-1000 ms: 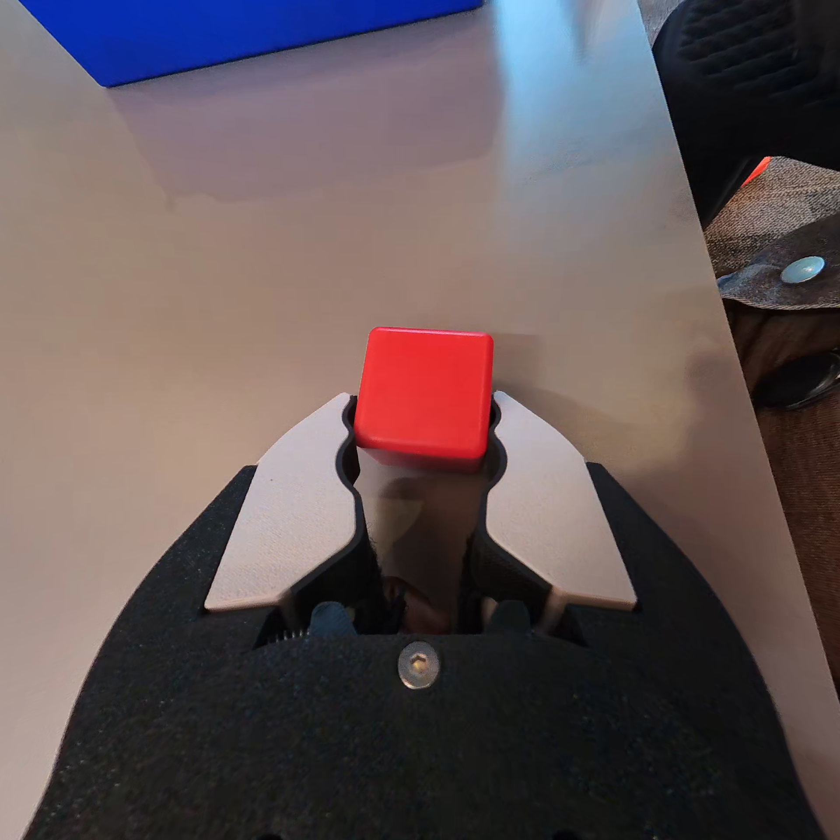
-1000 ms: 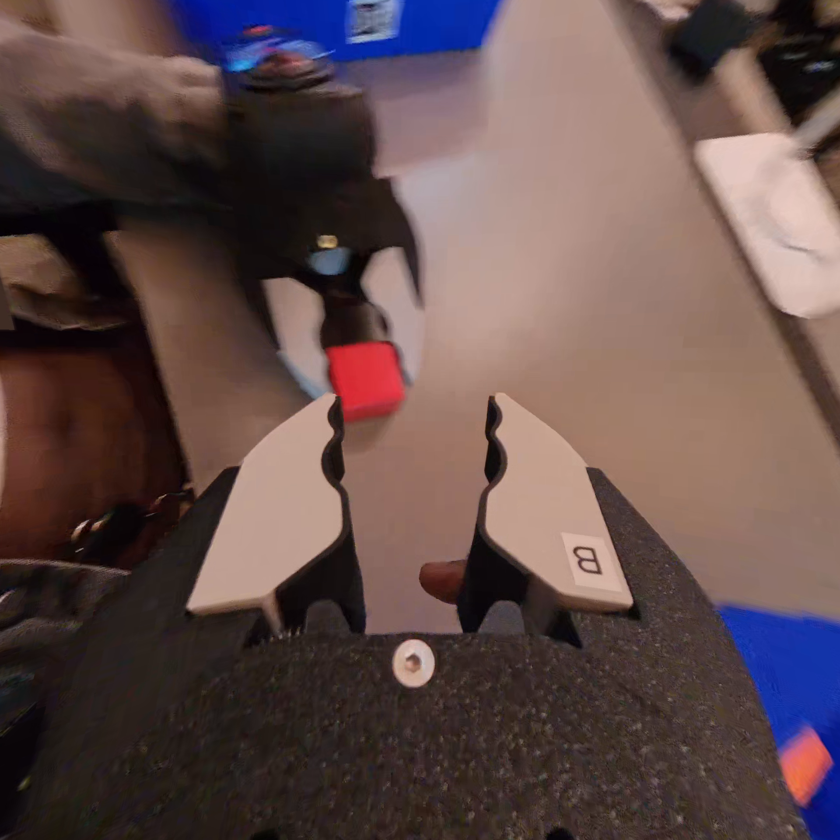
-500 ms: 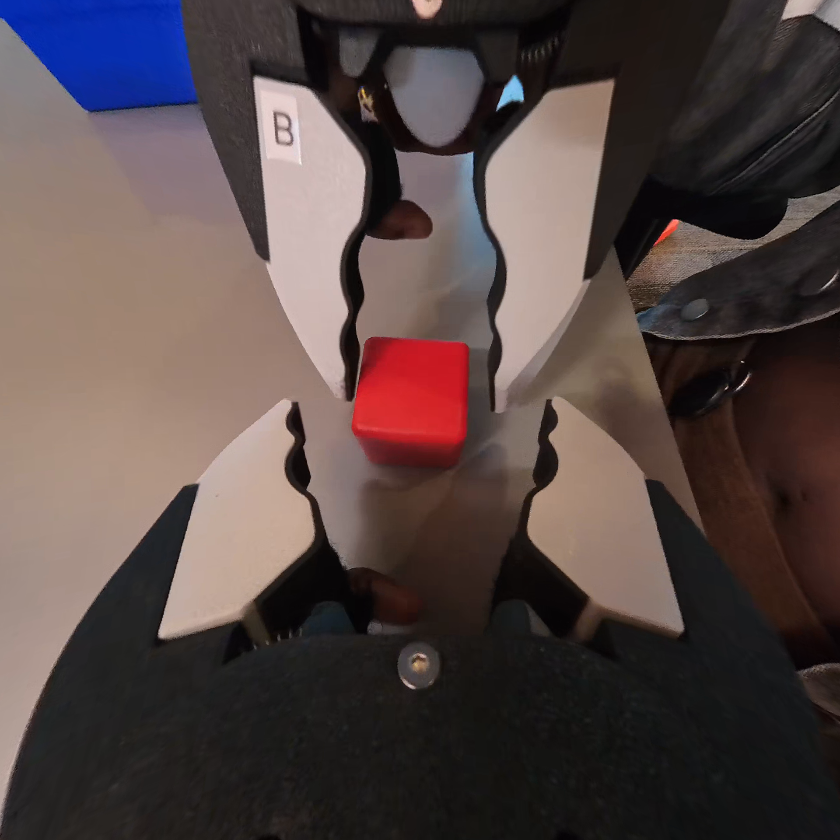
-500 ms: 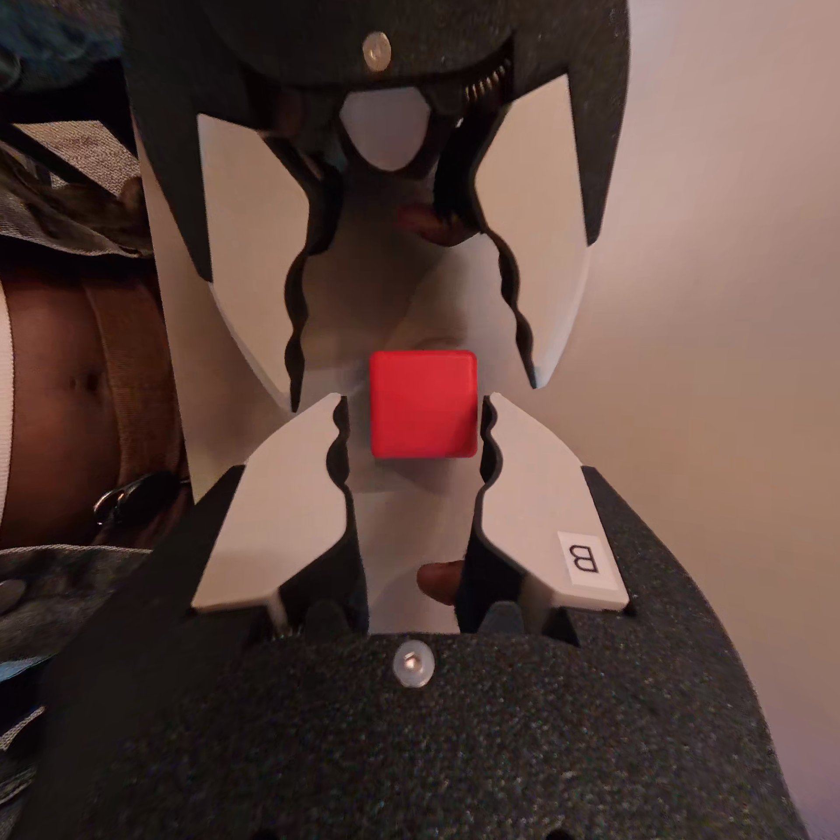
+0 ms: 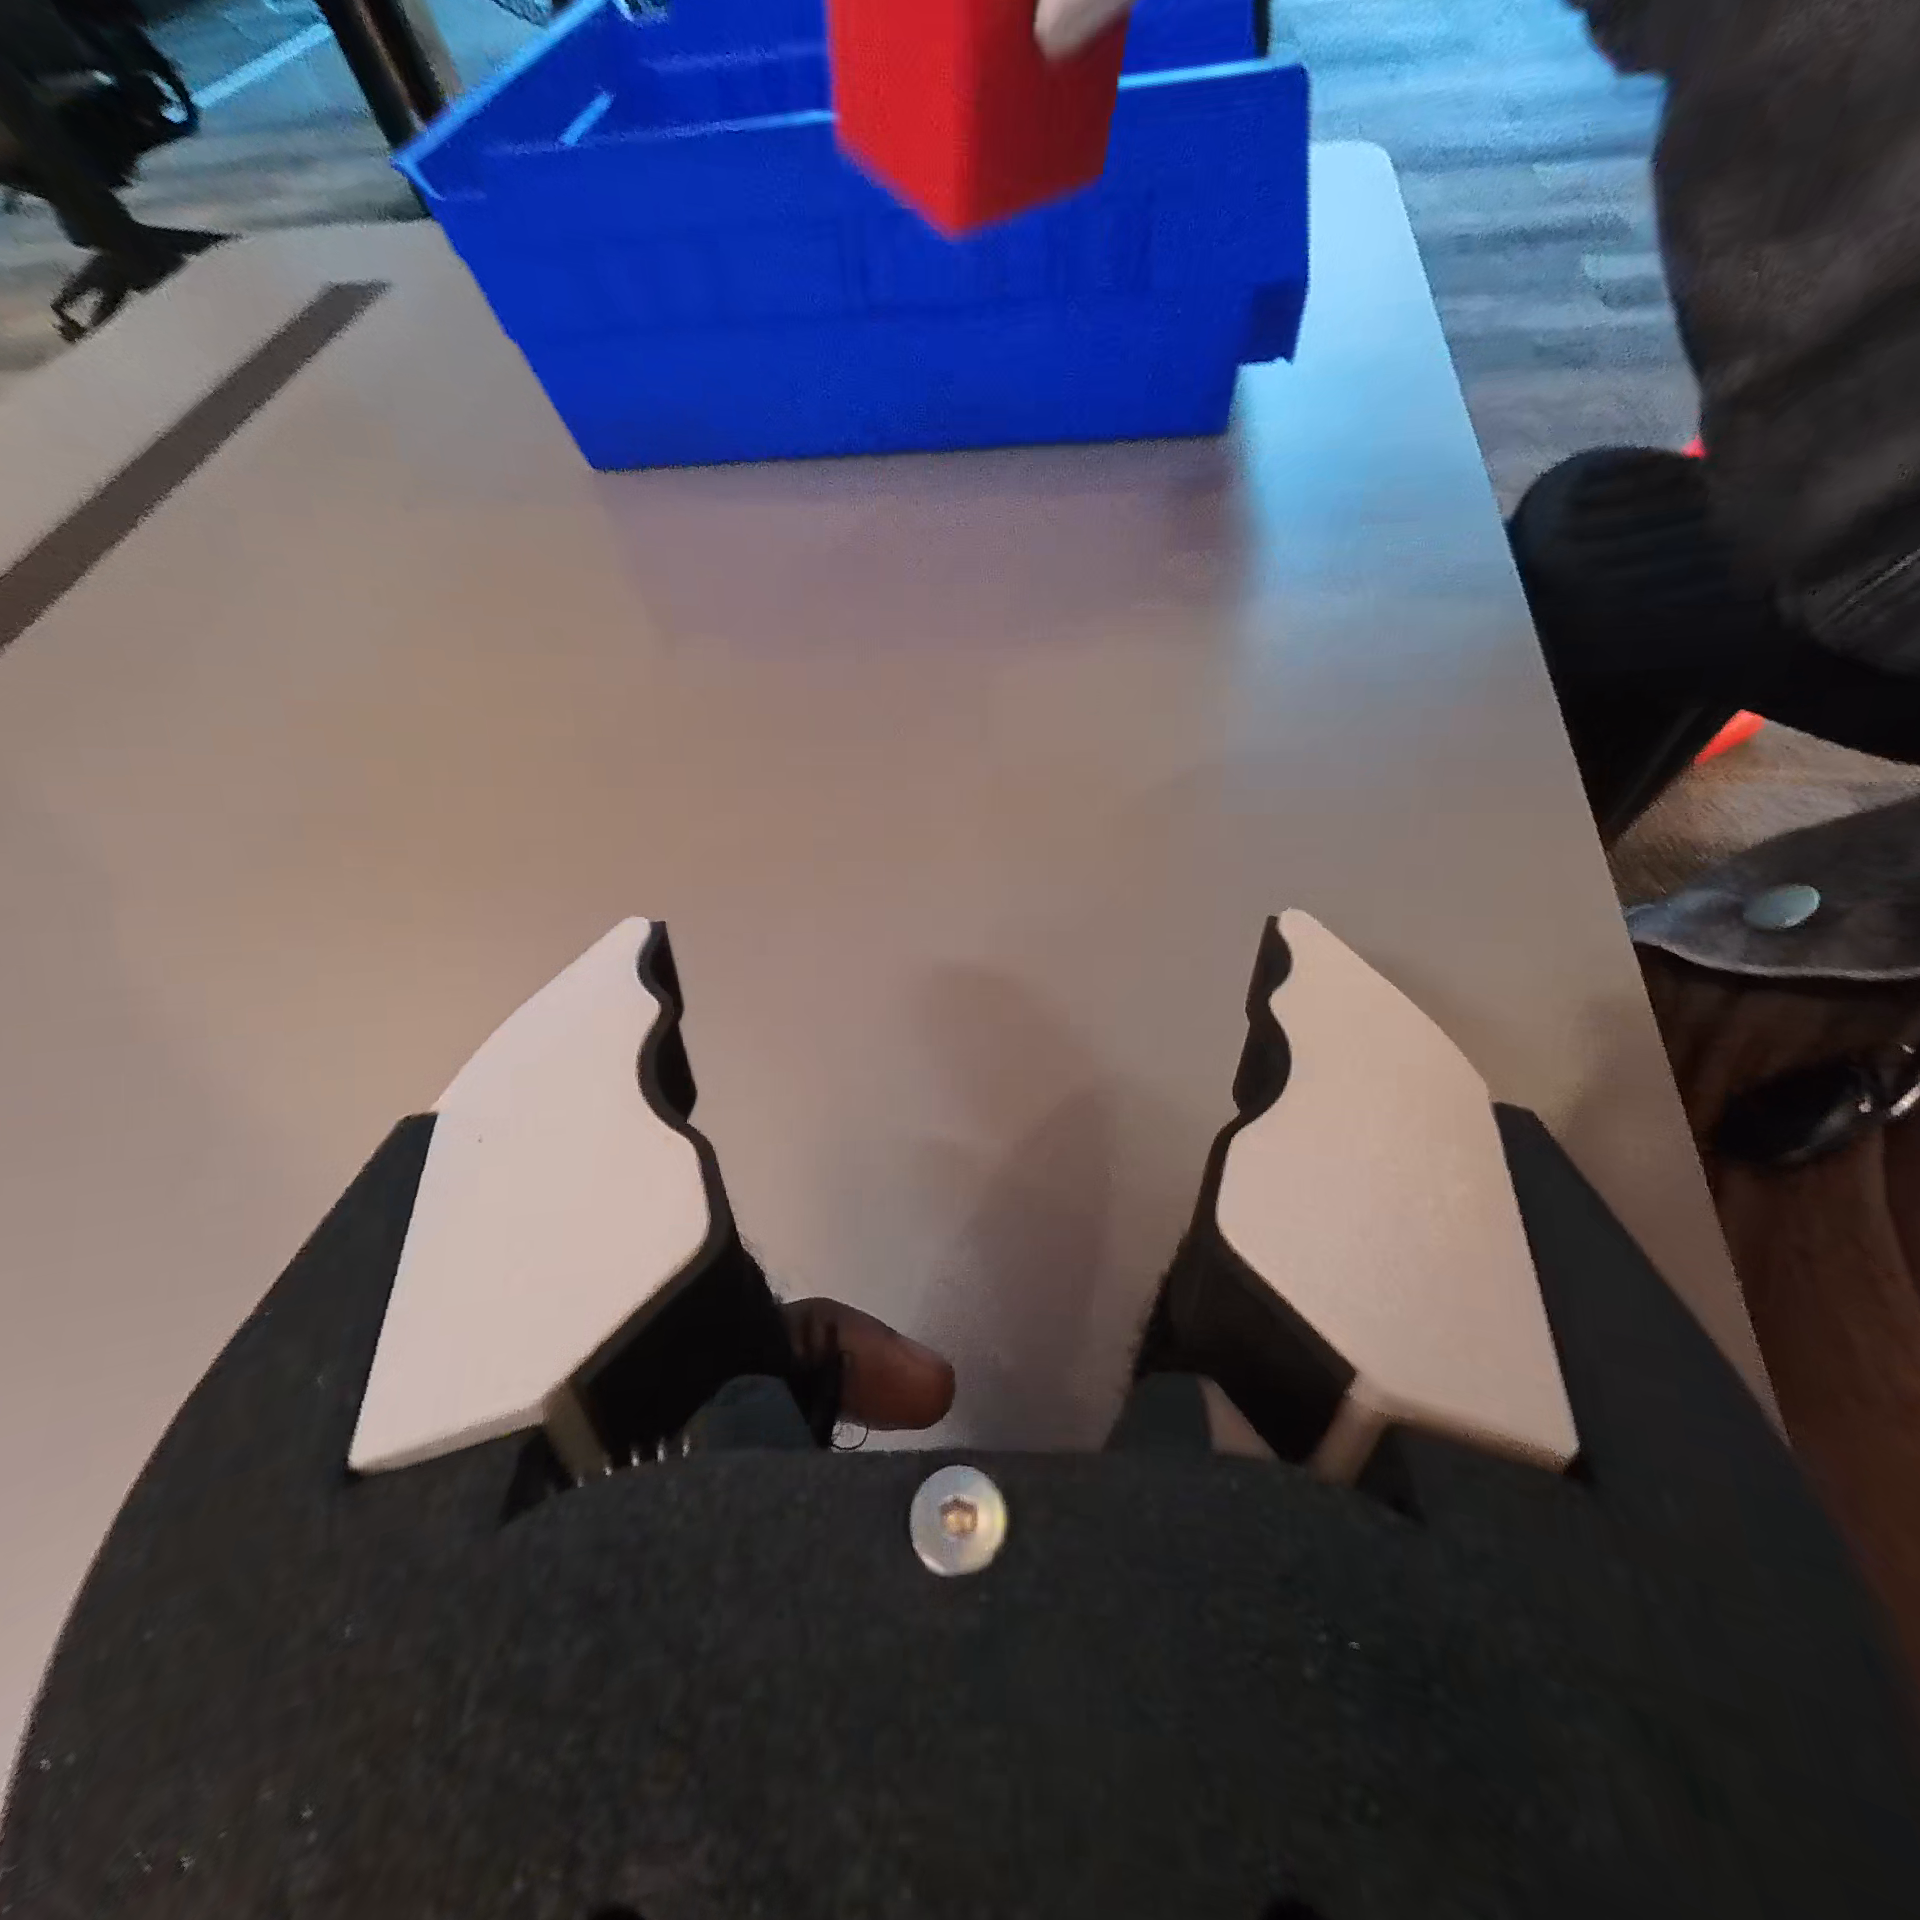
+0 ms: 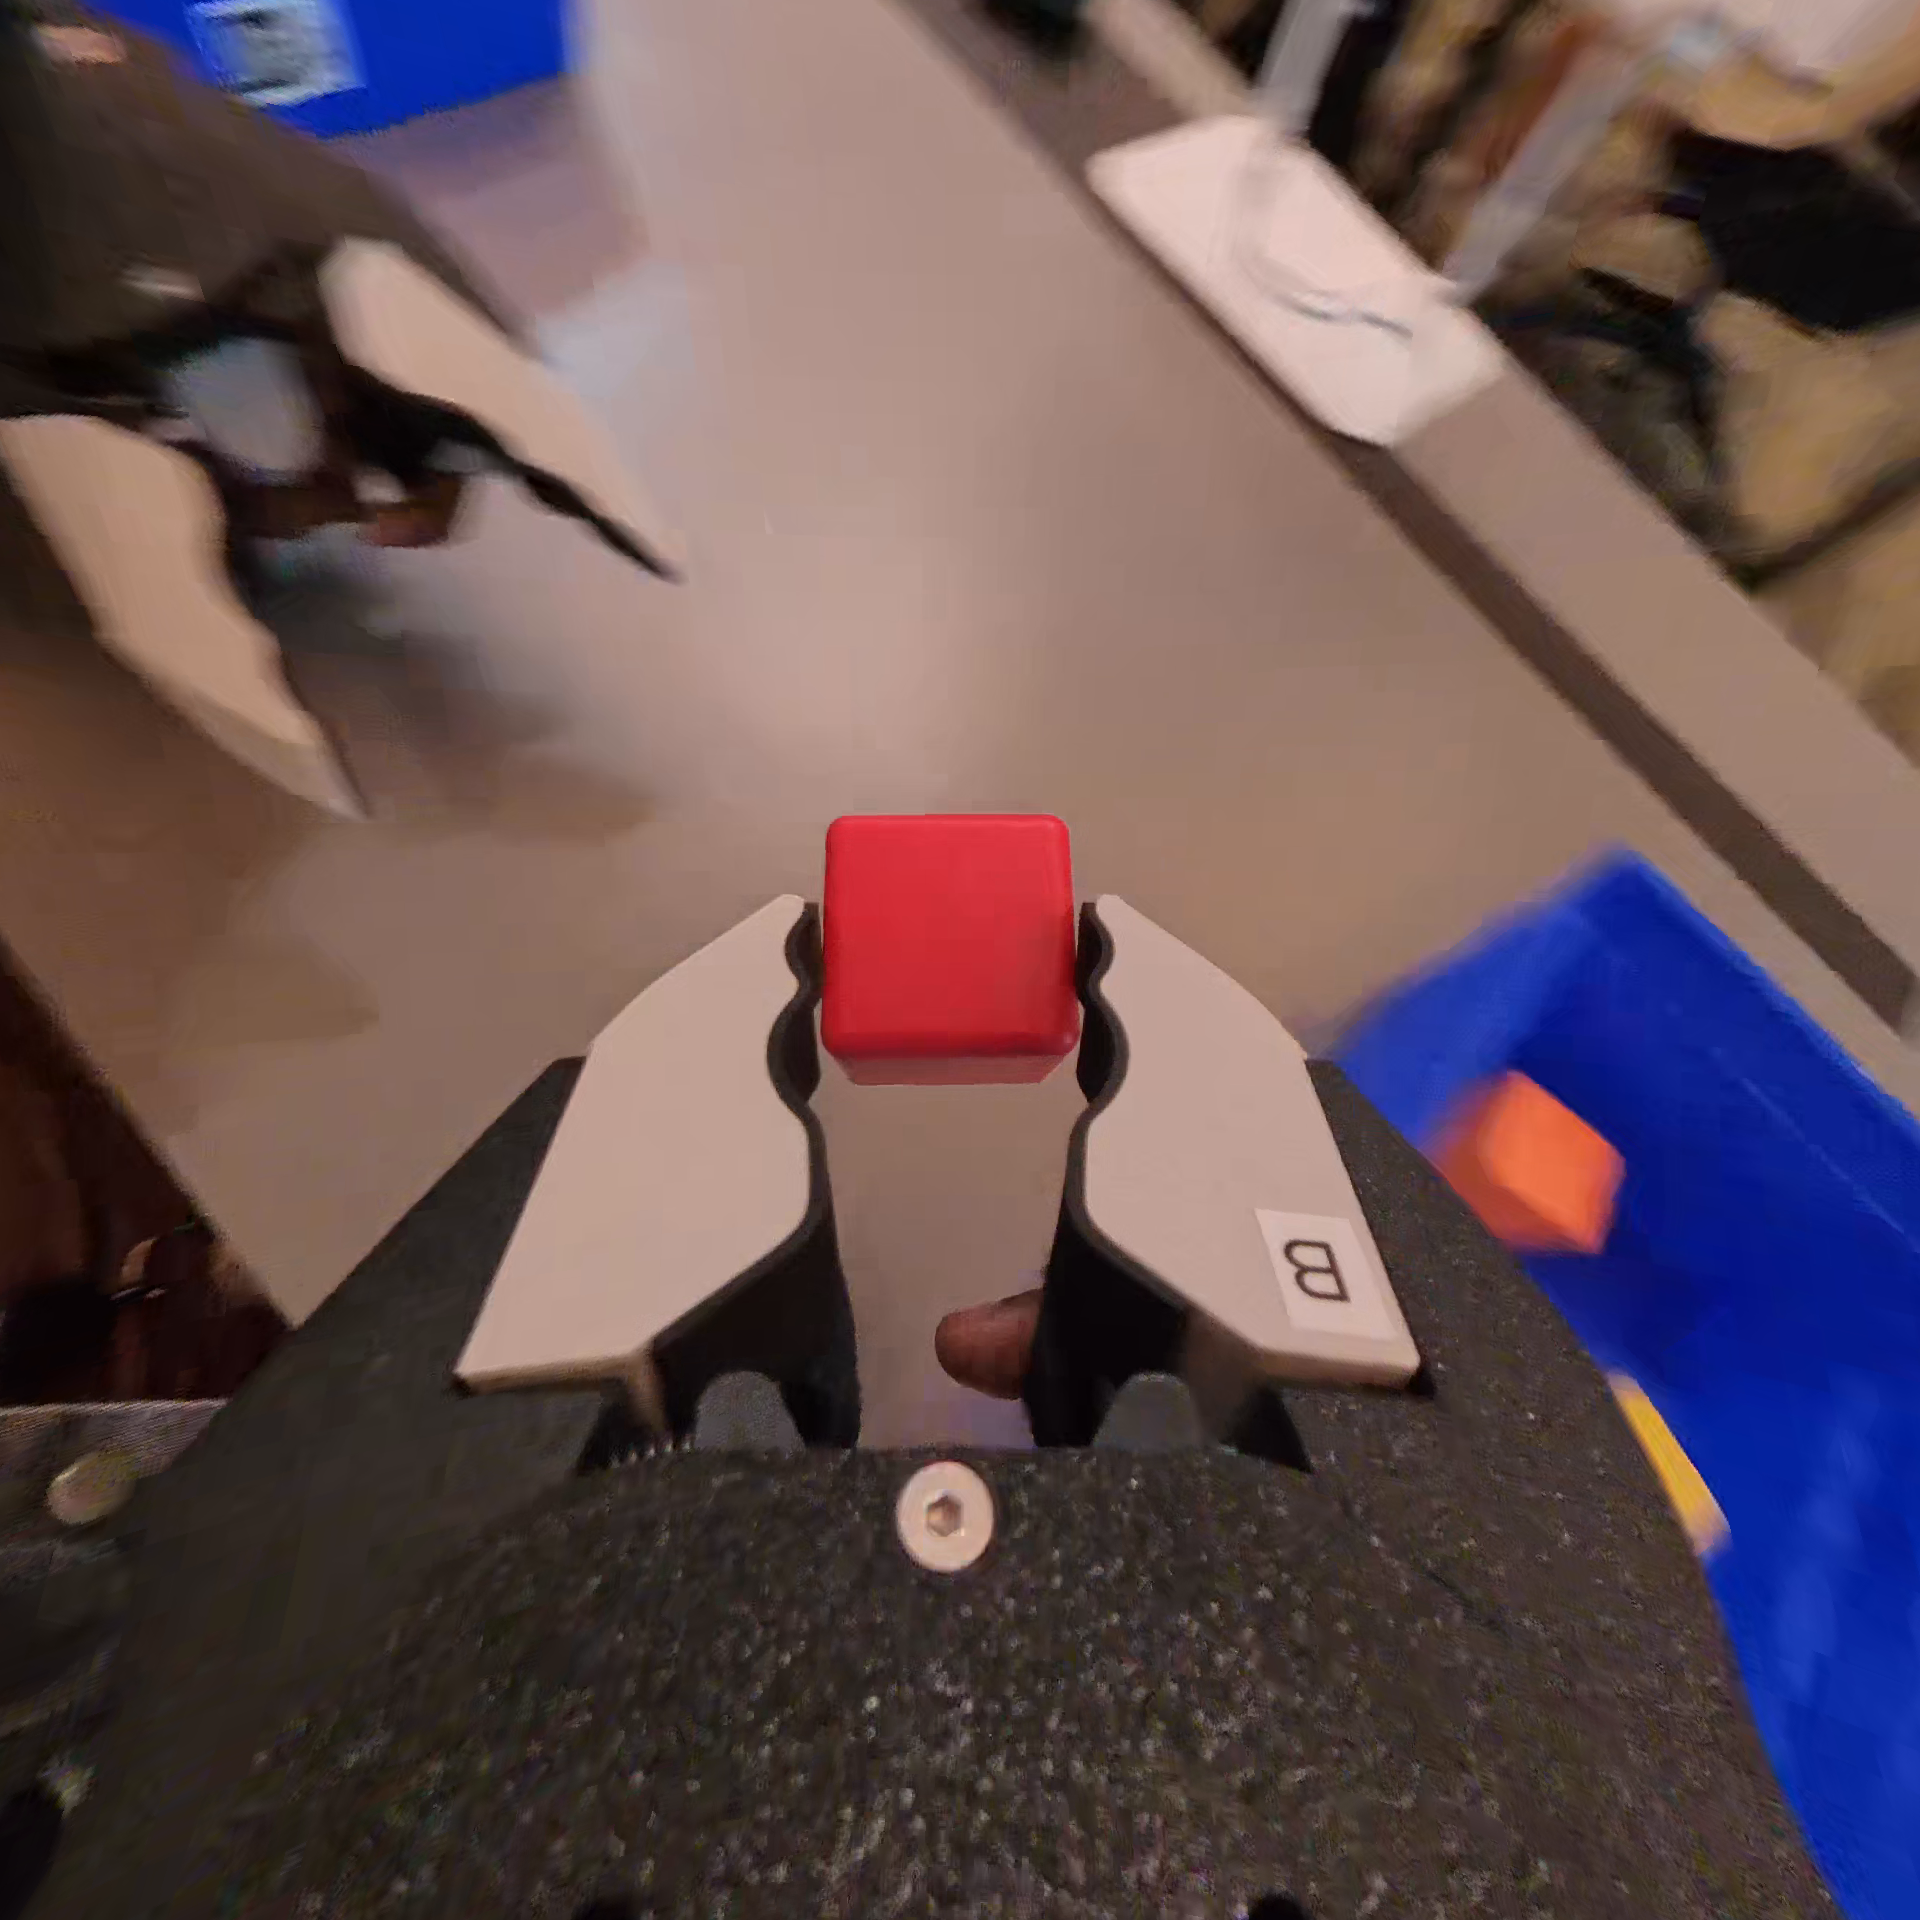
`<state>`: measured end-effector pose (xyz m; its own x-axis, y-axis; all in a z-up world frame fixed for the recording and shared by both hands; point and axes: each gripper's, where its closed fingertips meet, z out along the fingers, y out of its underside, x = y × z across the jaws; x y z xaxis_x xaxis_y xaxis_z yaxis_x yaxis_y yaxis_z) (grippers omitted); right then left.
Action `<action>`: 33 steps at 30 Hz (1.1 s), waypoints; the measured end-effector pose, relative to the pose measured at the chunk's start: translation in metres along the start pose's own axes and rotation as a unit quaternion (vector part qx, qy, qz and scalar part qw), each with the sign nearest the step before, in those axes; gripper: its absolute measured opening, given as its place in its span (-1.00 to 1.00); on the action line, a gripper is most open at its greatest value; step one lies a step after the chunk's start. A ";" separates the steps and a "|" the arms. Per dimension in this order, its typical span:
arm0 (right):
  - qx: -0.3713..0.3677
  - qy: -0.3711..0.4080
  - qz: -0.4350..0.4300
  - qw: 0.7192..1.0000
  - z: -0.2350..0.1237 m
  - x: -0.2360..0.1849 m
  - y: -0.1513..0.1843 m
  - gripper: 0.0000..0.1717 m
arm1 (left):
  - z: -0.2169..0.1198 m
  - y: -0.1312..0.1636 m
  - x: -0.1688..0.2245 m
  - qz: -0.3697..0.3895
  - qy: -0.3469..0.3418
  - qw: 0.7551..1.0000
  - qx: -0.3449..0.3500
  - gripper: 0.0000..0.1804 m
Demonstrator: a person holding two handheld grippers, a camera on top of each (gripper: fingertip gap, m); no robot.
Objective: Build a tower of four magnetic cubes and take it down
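Observation:
My right gripper (image 6: 945, 914) is shut on a red cube (image 6: 945, 935), both pads pressed on its sides, and holds it above the grey table (image 6: 935, 520). The same red cube (image 5: 971, 94) shows at the top of the left wrist view, in the air in front of the blue bin (image 5: 883, 312). My left gripper (image 5: 966, 935) is open wide and empty, low over the table (image 5: 727, 727). It also shows blurred at the left of the right wrist view (image 6: 343, 499).
The blue bin (image 6: 1714, 1195) at the right of the right wrist view holds an orange cube (image 6: 1527, 1164). A white flat object (image 6: 1299, 270) lies at the far right. The table's right edge (image 5: 1507, 623) runs beside the person's clothing (image 5: 1766, 312). Spacing between my two grippers at the tips: around 15 cm.
My left gripper let go of the red cube and drew back, open. My right gripper closed on the cube and lifted it off the table toward the blue bin.

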<state>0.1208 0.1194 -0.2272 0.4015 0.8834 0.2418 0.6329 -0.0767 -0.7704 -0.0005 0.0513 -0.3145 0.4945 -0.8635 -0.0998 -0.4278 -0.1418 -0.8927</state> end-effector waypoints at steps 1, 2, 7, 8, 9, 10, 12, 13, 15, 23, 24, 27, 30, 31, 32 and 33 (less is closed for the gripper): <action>0.000 0.039 0.027 0.999 -0.016 0.024 0.010 -0.45 | -0.001 -0.002 -0.003 -0.002 -0.007 1.000 0.006 0.14; 0.000 0.073 0.057 0.996 -0.032 0.046 0.021 -0.45 | -0.002 -0.003 -0.005 -0.004 -0.012 1.000 0.011 0.14; -0.052 0.193 0.192 0.961 -0.079 0.123 0.104 -0.45 | -0.004 -0.006 -0.011 -0.011 -0.027 0.999 0.023 0.13; -0.061 0.206 0.211 0.953 -0.083 0.130 0.119 -0.44 | -0.004 -0.006 -0.012 -0.011 -0.029 0.999 0.025 0.13; -0.069 0.216 0.228 0.947 -0.087 0.136 0.132 -0.45 | -0.004 -0.007 -0.013 -0.012 -0.031 0.999 0.026 0.13; -0.076 0.222 0.241 0.942 -0.088 0.140 0.143 -0.45 | -0.004 -0.007 -0.014 -0.014 -0.031 0.999 0.028 0.13; -0.097 0.229 0.263 0.932 -0.088 0.145 0.163 -0.45 | -0.005 -0.008 -0.015 -0.017 -0.034 0.999 0.032 0.13; -0.107 0.230 0.271 0.929 -0.087 0.146 0.171 -0.45 | -0.005 -0.009 -0.016 -0.018 -0.035 0.999 0.035 0.13; -0.123 0.228 0.282 0.924 -0.080 0.148 0.184 -0.45 | -0.006 -0.010 -0.017 -0.019 -0.038 0.998 0.040 0.13; -0.190 0.230 0.307 0.904 -0.066 0.150 0.228 -0.45 | -0.009 -0.012 -0.020 -0.020 -0.051 0.997 0.049 0.12; -0.194 0.228 0.309 0.903 -0.065 0.150 0.231 -0.45 | -0.009 -0.013 -0.021 -0.021 -0.052 0.997 0.050 0.12; -0.196 0.221 0.314 0.902 -0.062 0.149 0.235 -0.45 | -0.010 -0.012 -0.023 -0.023 -0.060 0.997 0.049 0.12; -0.201 0.214 0.322 0.900 -0.061 0.146 0.239 -0.45 | -0.011 -0.013 -0.026 -0.026 -0.068 0.996 0.049 0.12; -0.203 0.212 0.324 0.899 -0.061 0.145 0.239 -0.45 | -0.011 -0.012 -0.027 -0.027 -0.070 0.996 0.049 0.12; -0.206 0.208 0.326 0.899 -0.062 0.143 0.240 -0.45 | -0.011 -0.012 -0.027 -0.029 -0.071 0.996 0.047 0.12; -0.208 0.206 0.326 0.899 -0.062 0.142 0.241 -0.45 | -0.011 -0.011 -0.028 -0.030 -0.072 0.996 0.044 0.12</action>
<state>0.3716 0.1977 -0.3413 0.9339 0.3478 0.0834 0.3324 -0.7581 -0.5611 -0.0185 0.0714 -0.2972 0.6233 -0.7753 -0.1018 -0.3296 -0.1424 -0.9333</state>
